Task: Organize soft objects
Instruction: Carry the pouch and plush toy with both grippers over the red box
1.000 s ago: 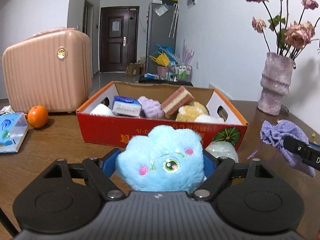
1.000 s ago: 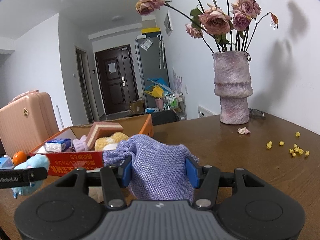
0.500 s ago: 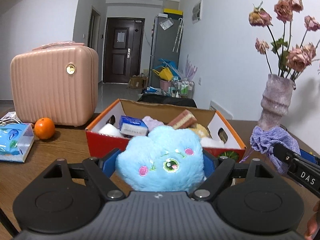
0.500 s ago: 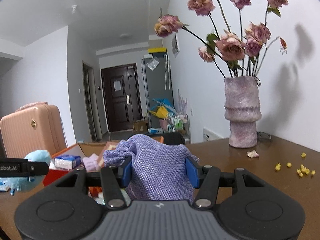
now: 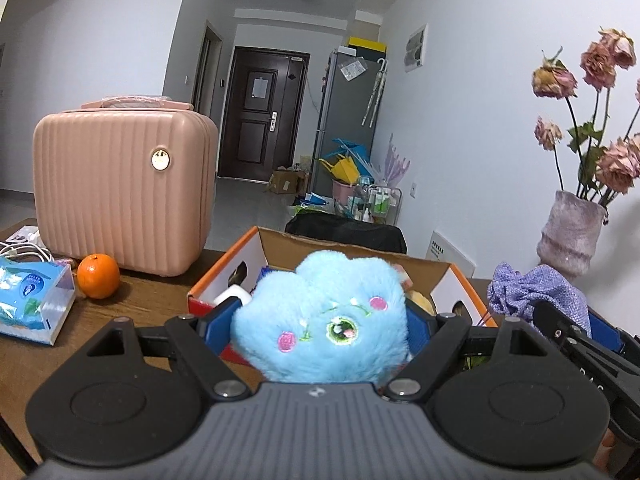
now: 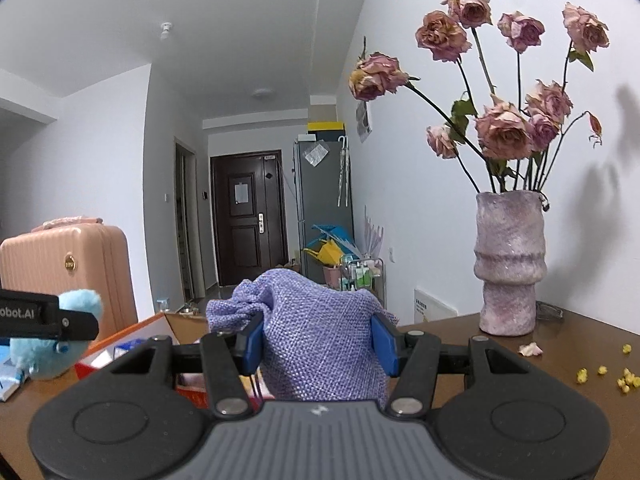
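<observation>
Gripping a blue plush toy point(image 5: 320, 316), left fingers point(image 5: 218, 320); right fingers point(image 6: 252, 340) clamp a purple pouch point(image 6: 320, 336).

Each handheld gripper has a ribbed grey housing flanked by two round black discs. Black angled linkage arms, pinned with silver screws, carry blue finger pads. The left gripper point(image 5: 320, 322) shows white lettering on its side, apparently "obot.AI"; the right gripper point(image 6: 318, 340) matches it.
</observation>
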A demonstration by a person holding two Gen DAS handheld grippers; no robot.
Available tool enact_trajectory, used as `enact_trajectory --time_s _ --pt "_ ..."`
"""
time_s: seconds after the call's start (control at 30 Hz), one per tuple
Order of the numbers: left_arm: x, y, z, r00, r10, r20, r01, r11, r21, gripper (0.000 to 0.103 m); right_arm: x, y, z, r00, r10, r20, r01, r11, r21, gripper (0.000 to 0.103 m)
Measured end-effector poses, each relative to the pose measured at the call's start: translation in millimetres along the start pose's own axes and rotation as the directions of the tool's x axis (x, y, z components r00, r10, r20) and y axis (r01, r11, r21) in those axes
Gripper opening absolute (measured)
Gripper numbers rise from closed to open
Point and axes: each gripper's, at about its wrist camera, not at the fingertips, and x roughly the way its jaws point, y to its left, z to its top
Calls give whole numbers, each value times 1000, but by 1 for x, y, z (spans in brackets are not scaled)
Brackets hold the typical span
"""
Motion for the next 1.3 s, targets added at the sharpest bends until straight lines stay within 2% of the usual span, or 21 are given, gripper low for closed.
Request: enact_trajectory --time_s 0.37,0.87,1.07,1.3 --pt "31 5 14 1000 18 15 -18 1000 -22 83 40 12 6 1000 6 -6 -6 1000 12 54" --pt "85 4 26 999 40 10 -40 999 -4 83 91 26 5 999 22 -35 -22 999 -22 54" --pt "105 7 27 998 57 -3 -57 998 1 83 108 25 6 998 30 -63 -31 999 -9 54" --pt "128 6 25 996 87 -19 -86 996 22 83 132 24 4 987 61 -150 -58 998 25 54"
